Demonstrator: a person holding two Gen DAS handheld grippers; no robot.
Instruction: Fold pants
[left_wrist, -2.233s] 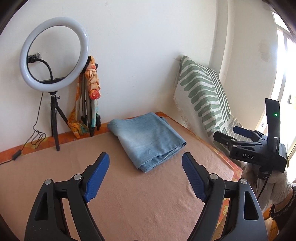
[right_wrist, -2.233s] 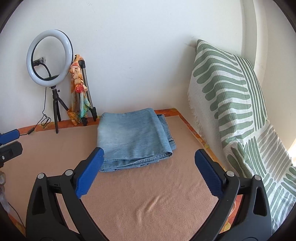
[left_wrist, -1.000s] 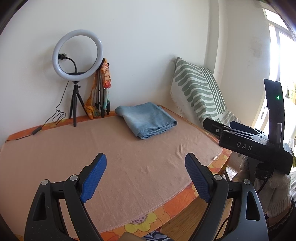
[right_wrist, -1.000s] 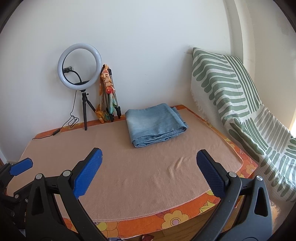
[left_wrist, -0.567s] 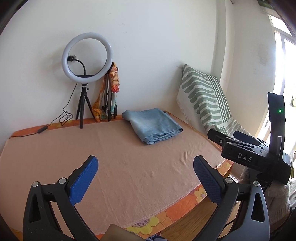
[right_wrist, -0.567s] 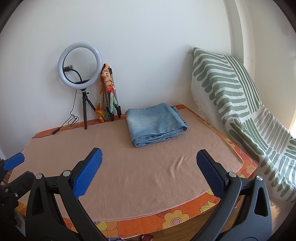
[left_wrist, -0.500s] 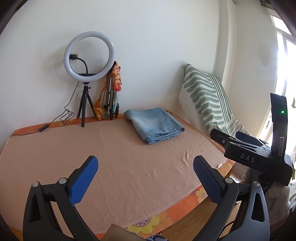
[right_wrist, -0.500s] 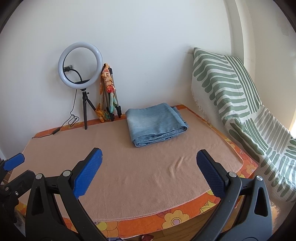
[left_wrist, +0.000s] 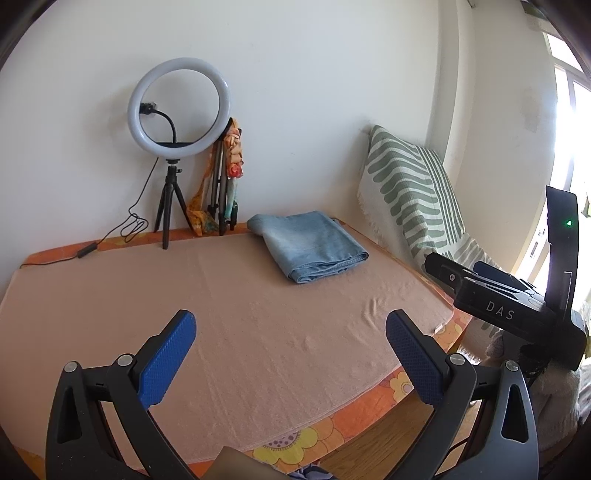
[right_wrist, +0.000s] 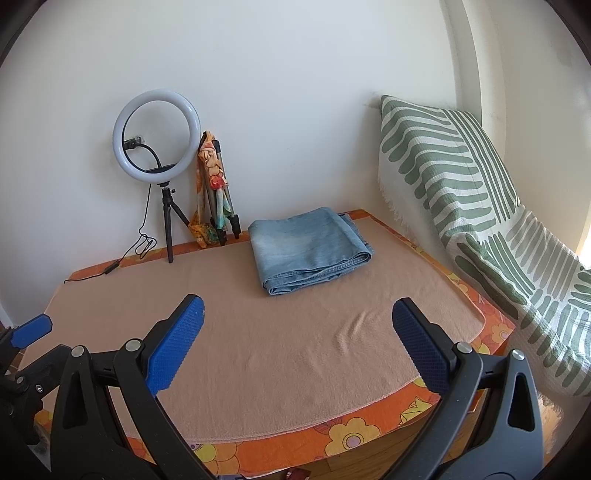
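The light blue jeans (left_wrist: 308, 249) lie folded into a compact rectangle at the far right of the table, also seen in the right wrist view as folded jeans (right_wrist: 308, 249). My left gripper (left_wrist: 291, 332) hovers over the near part of the peach cloth (left_wrist: 240, 314), open with nothing between its blue pads. My right gripper (right_wrist: 297, 317) is likewise open and empty, held back near the table's front edge. Both are well short of the jeans. The right gripper's black body (left_wrist: 517, 306) shows at the right of the left wrist view.
A ring light on a small tripod (left_wrist: 177, 118) and a folded tripod with a coloured scarf (left_wrist: 225, 184) stand against the back wall. A green-striped blanket (right_wrist: 461, 192) drapes over furniture to the right. The table's orange floral edge (right_wrist: 351, 435) runs along the front.
Both grippers pulled back from the jeans to the table's front edge. The left gripper's jaws widened, and its view shifted slightly to the right. The jeans stay put.
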